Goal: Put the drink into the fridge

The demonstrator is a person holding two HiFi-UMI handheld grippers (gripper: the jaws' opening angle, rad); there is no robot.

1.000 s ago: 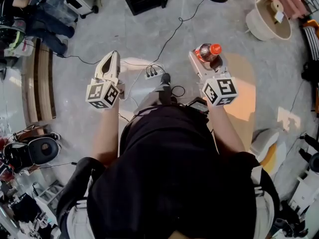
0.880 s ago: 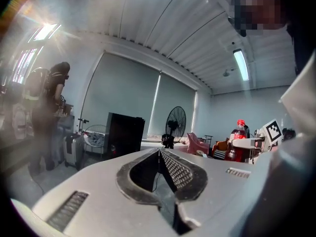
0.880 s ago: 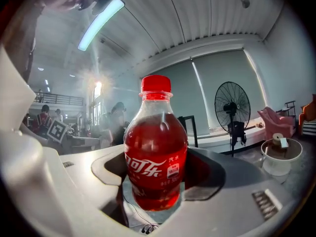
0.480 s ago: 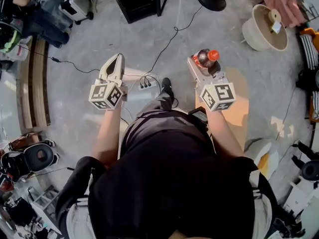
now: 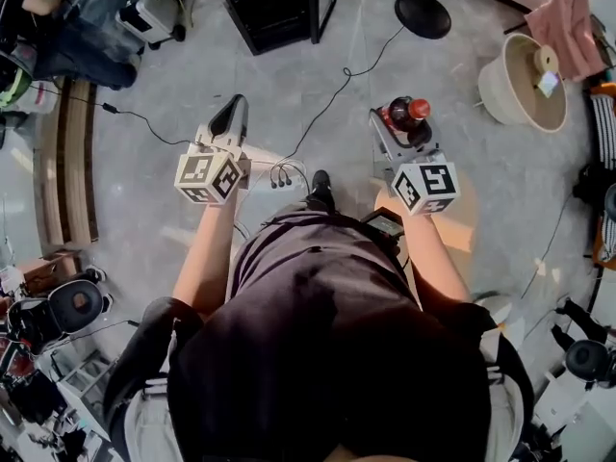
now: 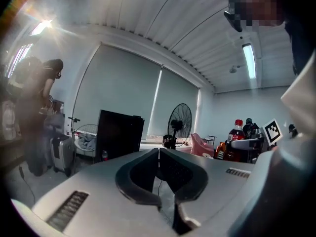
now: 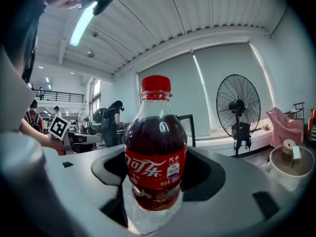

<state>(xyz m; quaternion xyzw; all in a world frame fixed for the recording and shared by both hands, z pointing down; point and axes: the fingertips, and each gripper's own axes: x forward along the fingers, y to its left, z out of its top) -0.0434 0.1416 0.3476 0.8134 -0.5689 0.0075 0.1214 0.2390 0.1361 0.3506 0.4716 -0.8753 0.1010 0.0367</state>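
My right gripper (image 5: 399, 123) is shut on a cola bottle (image 7: 155, 152) with a red cap and red label, held upright between the jaws; in the head view the bottle (image 5: 406, 115) shows at the gripper's tip. My left gripper (image 5: 229, 118) is shut, its jaws pressed together with nothing between them (image 6: 158, 157). A black fridge (image 5: 274, 3) stands ahead at the top of the head view, its door edge toward me. In the left gripper view the fridge (image 6: 120, 137) is a dark box ahead, and the bottle (image 6: 237, 141) appears at the right.
A standing fan's base (image 5: 423, 14) sits right of the fridge; the fan (image 7: 238, 113) shows ahead. A round beige tub (image 5: 525, 83) lies at the right. Cables and a power strip (image 5: 274, 171) cross the floor. People and a wooden bench (image 5: 65, 162) are at the left.
I have walked forward: the fridge and the fan base have come closer in the head view. Both grippers keep their pose, the right still holding the bottle.
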